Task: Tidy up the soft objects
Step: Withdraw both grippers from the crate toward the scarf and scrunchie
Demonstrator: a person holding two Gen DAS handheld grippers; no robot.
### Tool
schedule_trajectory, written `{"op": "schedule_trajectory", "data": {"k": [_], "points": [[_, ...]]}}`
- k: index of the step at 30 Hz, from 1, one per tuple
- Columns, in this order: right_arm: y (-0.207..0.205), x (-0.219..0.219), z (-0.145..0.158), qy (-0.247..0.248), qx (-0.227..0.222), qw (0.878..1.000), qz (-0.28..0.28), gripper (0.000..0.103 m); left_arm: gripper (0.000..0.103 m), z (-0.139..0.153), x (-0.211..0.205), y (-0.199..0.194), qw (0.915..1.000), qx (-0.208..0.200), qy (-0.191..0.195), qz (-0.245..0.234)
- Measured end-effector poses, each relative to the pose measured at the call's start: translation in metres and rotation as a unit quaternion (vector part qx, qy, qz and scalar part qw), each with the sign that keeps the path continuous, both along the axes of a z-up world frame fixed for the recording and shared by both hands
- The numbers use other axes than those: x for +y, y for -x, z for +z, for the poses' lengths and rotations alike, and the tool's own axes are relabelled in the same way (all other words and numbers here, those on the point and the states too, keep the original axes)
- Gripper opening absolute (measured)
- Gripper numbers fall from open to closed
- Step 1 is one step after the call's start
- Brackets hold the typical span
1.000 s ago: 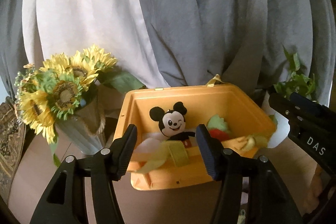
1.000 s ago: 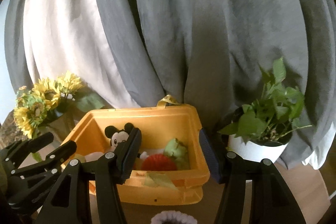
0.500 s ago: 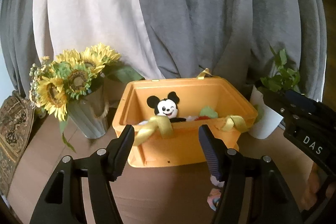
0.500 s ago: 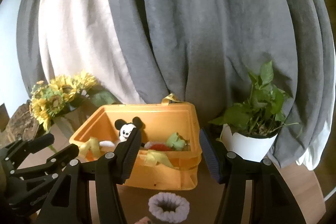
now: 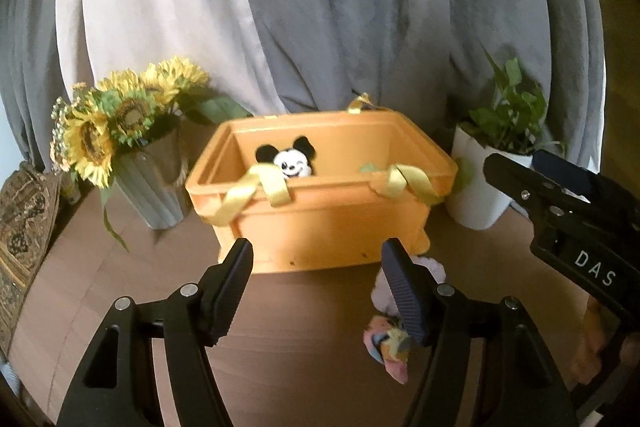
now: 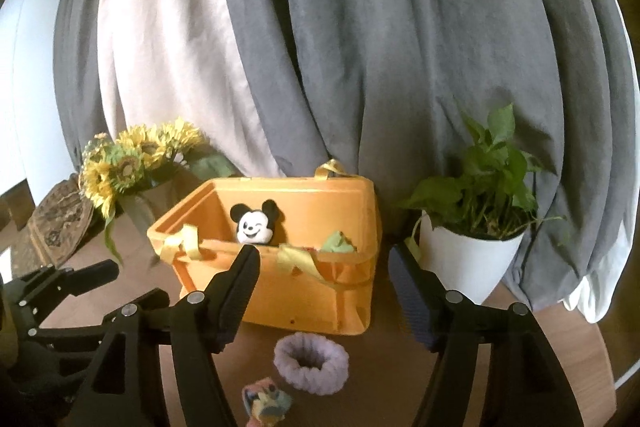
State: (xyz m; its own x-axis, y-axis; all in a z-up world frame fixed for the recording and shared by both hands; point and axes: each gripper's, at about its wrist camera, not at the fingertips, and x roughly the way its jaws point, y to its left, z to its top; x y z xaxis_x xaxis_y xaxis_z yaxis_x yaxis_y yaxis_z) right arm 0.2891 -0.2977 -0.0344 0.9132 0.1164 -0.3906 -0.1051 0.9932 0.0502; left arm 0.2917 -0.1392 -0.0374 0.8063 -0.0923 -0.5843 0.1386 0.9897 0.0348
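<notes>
An orange storage box (image 5: 320, 223) (image 6: 312, 291) with yellow ribbon handles stands on the brown table. A Mickey Mouse plush (image 5: 291, 163) (image 6: 254, 223) and a green soft item (image 6: 339, 243) sit inside it. A fluffy purple scrunchie (image 6: 311, 357) (image 5: 434, 269) lies on the table in front of the box. A small multicoloured soft toy (image 5: 386, 345) (image 6: 266, 401) lies nearer to me. My left gripper (image 5: 316, 287) is open and empty in front of the box. My right gripper (image 6: 324, 291) is open and empty above the scrunchie; it also shows in the left wrist view (image 5: 560, 211).
A vase of sunflowers (image 5: 120, 131) (image 6: 132, 167) stands left of the box. A white pot with a green plant (image 5: 492, 171) (image 6: 476, 247) stands to its right. Grey and white curtains hang behind. A patterned object (image 5: 20, 227) lies at the far left.
Both grippers have pulled back from the box and away from it. The box now looks smaller, and the scrunchie and multicoloured toy have come into view on the table.
</notes>
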Motion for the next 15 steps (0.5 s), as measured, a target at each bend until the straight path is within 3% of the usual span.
{"op": "schedule_trajectory", "data": {"k": [15], "points": [[0.004,-0.013,-0.048,0.017,0.061,0.997,0.048,0.071,0.067,-0.053,-0.027,0.008,0.9976,0.064,-0.012,-0.024]]}}
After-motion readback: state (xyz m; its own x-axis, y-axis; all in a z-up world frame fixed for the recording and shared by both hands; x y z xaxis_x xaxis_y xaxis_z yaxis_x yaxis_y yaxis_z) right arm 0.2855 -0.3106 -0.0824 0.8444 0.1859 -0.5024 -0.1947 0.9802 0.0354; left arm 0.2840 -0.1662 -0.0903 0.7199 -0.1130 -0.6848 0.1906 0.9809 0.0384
